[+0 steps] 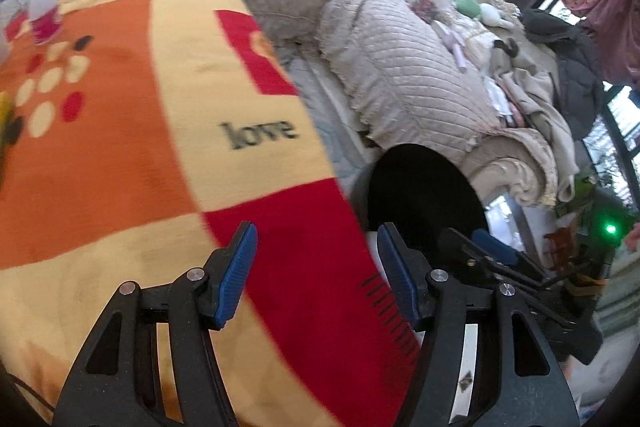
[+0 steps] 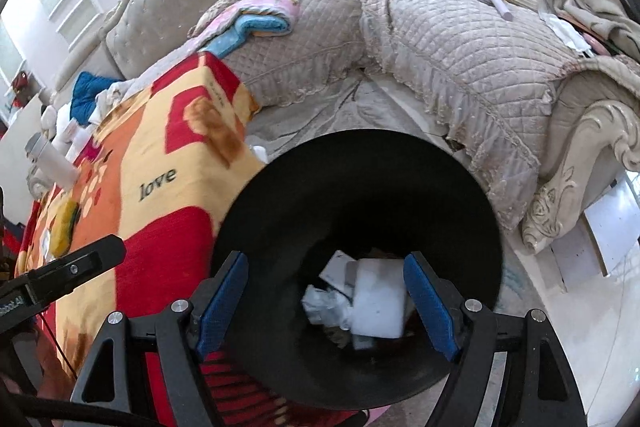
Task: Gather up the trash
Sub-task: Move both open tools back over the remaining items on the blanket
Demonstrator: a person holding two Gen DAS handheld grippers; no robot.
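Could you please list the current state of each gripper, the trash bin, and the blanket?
left gripper: open, nothing between the pads, over the blanket's edge.
right gripper: open, empty, above the bin's mouth.
black trash bin: uncovered, white paper and a white box lying at the bottom.
blanket: spread flat, with "love" printed on it, beside the bin.

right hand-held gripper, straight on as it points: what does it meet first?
Probably the white trash lying inside the black bin. The right hand-held gripper points into the bin's mouth, jaws open and empty; depth is unclear.
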